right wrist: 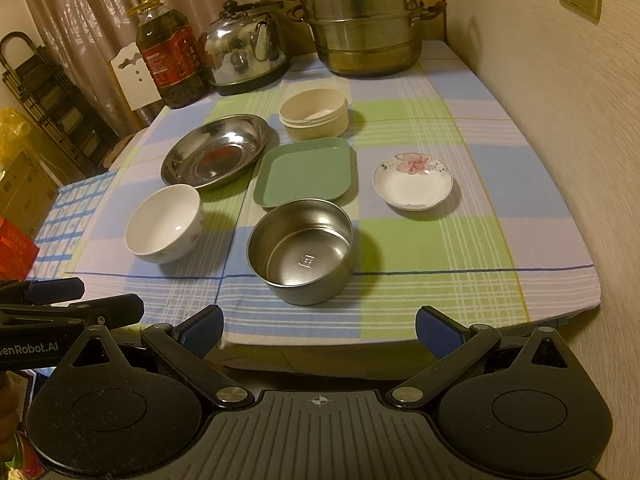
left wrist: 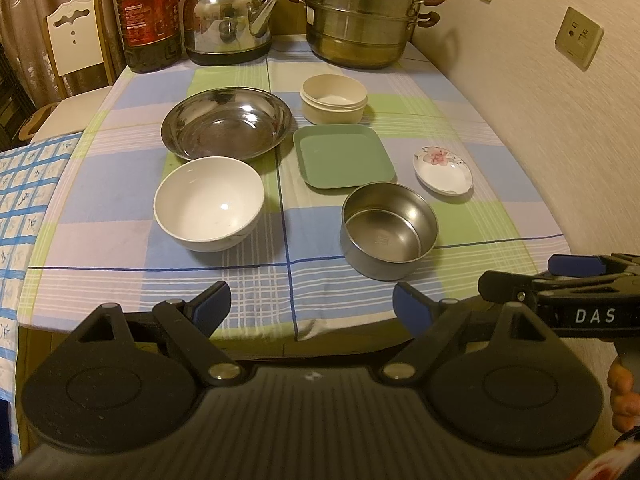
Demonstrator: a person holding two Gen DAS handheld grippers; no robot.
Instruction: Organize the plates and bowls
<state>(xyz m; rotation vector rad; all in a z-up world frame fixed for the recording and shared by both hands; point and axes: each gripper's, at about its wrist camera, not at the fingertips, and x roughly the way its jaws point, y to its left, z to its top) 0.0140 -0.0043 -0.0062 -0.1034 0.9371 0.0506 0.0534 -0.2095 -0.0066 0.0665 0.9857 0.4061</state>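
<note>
White letters "DAS" stand on the side of the right gripper [left wrist: 576,280], "enRobot.AI" runs along the side of the left gripper [right wrist: 52,300], and the red label on the oil bottle [right wrist: 170,60] carries print too small to read.

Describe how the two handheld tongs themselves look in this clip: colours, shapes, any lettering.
Both are matte black plastic. The left tongs and right tongs each have two angled fingers tipped with blue textured pads, silver pivot pins, round disc housings and a ribbed grey base. White lettering shows on their sides: "DAS" on the right one, "enRobot.AI" on the left.
</note>
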